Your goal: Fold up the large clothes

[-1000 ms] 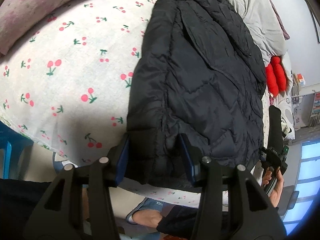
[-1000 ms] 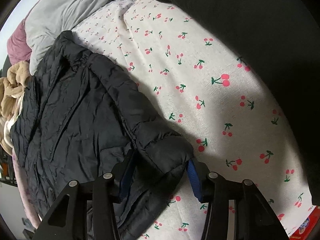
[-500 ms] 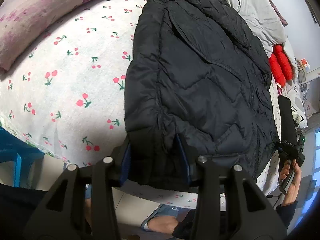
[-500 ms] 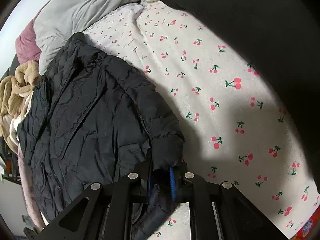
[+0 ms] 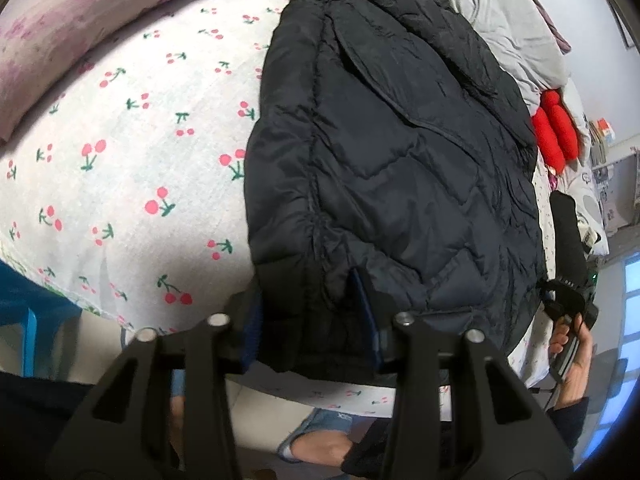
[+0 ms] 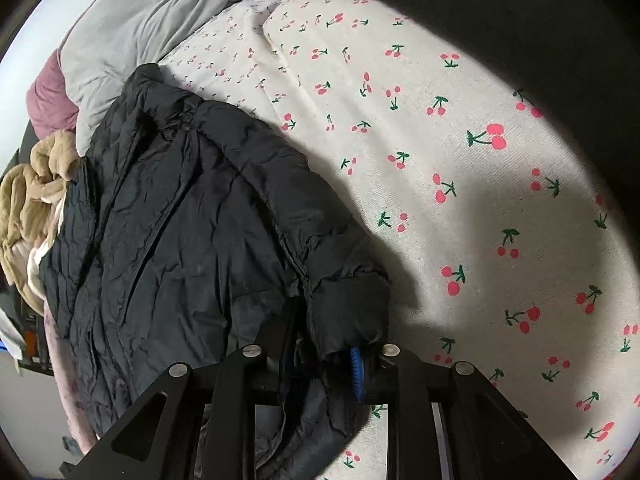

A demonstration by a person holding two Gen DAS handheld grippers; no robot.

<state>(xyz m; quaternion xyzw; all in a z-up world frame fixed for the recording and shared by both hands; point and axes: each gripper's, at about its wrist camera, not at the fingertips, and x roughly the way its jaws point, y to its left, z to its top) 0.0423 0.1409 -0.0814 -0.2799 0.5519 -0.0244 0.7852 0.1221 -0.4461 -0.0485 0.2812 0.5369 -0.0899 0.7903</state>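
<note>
Black puffer jacket (image 5: pixel 400 168) lies flat on bed (image 5: pixel 120 152), unfolded; my left gripper (image 5: pixel 312 320) & right gripper (image 6: pixel 324 364) jaws clamped on hem corners, folds all left.

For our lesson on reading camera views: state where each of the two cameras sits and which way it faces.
Left wrist: on the left gripper, looking along its fingers over the black jacket hem; the person's right hand shows.
Right wrist: on the right gripper, facing the jacket's cuff.
Shared: jacket, cherry-print sheet, grey duvet.

The black jacket (image 6: pixel 192 240) hides the right jaws' blue pads.
</note>
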